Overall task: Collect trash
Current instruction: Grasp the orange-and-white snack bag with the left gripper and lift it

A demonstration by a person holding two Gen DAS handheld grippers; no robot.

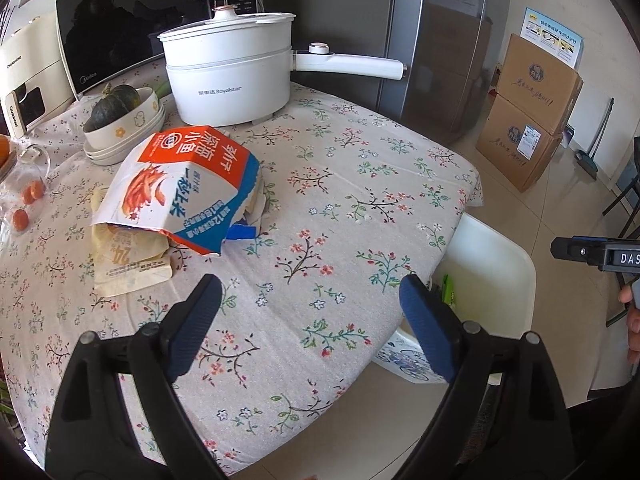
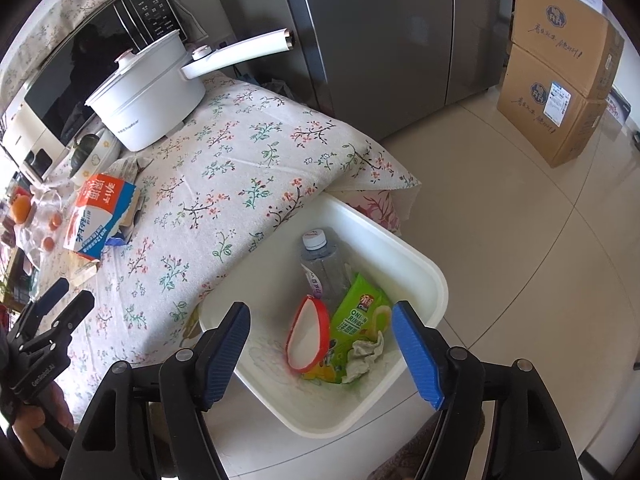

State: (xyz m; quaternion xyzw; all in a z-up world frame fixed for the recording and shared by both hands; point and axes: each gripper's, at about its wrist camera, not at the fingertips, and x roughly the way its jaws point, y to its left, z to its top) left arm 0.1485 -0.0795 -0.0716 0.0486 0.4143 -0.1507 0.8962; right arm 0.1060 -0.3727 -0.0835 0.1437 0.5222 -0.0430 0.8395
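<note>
Remaining at left of frame on desk (image 1: 360, 200): torn carton (image 1: 188, 184). Both tongs (image 1: 312, 320) (image 2: 320, 344) wide open, empty; reach required, bin (image 2: 424, 268) part-filled.

Table (image 1: 360, 184) under floral cloth. Grey fridge (image 1: 432, 40) behind it. Beige tile floor (image 2: 520, 240), daylight glare. Two stacked cardboard boxes (image 1: 532, 108) by white wall (image 1: 600, 8). Microwave (image 1: 120, 28) on table, back left, behind white pot (image 1: 232, 76).

A home kitchen: microwave (image 1: 120, 36), electric pot (image 1: 232, 76), tall grey fridge (image 2: 380, 40), floral-clothed table (image 1: 340, 208).
</note>
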